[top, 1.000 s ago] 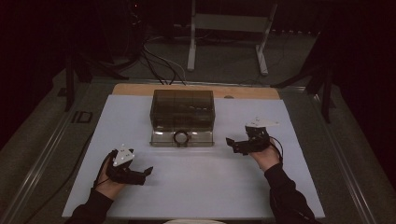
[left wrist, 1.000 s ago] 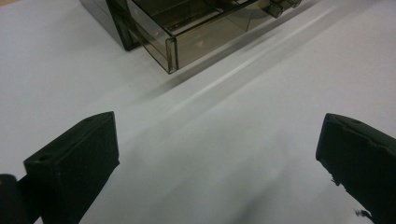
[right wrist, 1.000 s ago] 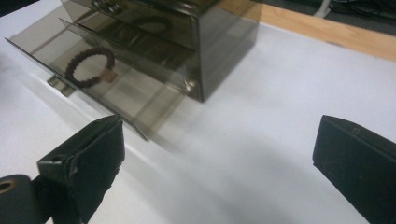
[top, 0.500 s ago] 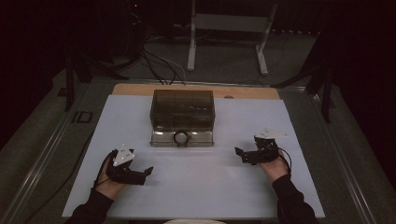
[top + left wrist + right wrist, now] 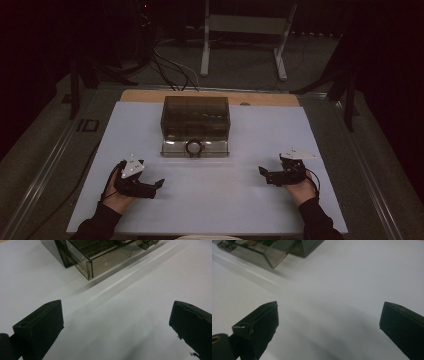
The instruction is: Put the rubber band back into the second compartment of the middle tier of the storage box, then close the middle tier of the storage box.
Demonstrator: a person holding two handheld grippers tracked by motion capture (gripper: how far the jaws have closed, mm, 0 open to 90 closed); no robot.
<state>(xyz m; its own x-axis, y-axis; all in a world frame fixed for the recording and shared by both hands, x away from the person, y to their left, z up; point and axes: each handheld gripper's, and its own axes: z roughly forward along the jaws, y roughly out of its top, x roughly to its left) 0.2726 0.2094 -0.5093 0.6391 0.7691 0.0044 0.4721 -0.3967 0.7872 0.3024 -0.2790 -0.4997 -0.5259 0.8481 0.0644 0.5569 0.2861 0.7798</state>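
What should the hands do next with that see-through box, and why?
Probably bring the right gripper forward to the ring on the drawer. The drawer sticks out a little from the box, both grippers, the left gripper too, rest open on the white mat apart from it, and neither holds anything.

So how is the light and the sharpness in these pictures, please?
High view: dim, the surroundings almost black, the white table sheet lit best. Left gripper view: the smoked plastic box is sharp, with a soft shadow band beside it; the left gripper looks slightly soft. Right gripper view: the right gripper casts a grey shadow; the box is softer.
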